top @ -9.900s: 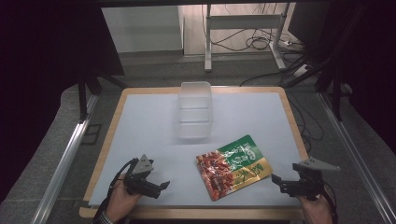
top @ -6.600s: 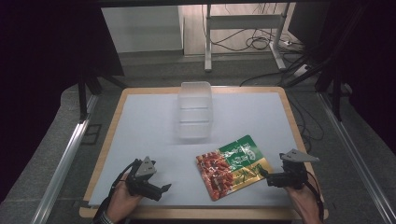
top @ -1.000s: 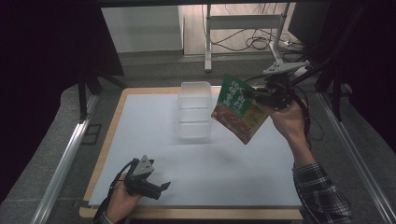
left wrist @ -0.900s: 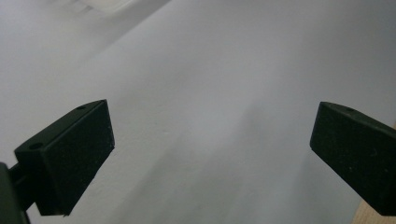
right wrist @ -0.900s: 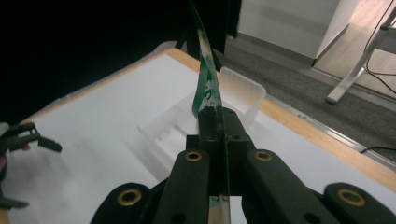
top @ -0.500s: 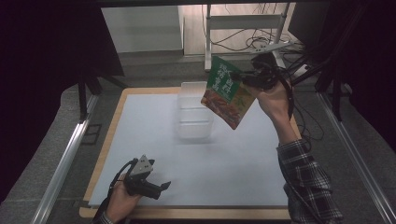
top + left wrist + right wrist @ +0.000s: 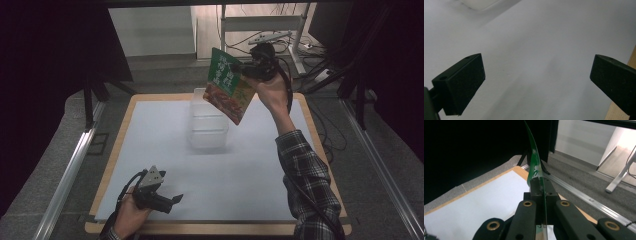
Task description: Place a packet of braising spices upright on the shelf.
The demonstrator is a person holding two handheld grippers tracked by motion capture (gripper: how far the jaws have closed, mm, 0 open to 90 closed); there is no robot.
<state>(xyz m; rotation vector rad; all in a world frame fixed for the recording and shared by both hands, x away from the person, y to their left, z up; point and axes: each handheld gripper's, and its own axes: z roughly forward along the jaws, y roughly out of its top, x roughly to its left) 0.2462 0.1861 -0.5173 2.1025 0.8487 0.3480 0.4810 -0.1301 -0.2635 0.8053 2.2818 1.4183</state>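
A green and red food pouch (image 7: pixel 227 85) hangs in the air above the far end of a clear plastic container (image 7: pixel 207 120). My right gripper (image 7: pixel 250 67) is shut on the pouch's upper right edge, held high by an outstretched arm in a plaid sleeve. In the right gripper view the pouch (image 7: pixel 535 167) stands edge-on, pinched between the two black jaws. My left gripper (image 7: pixel 172 200) rests near the table's front left edge, open, with nothing between its pads (image 7: pixel 466 80); only the white mat lies beyond them.
A white mat (image 7: pixel 160 150) covers the wooden table (image 7: pixel 110 155). The container stands at the far middle of the mat. Metal rails run along both sides, and cables and a table frame lie on the floor beyond the far edge.
My right gripper has carried the pouch leftward and a little higher, from beside the container to above its far end. The left gripper has stayed put.
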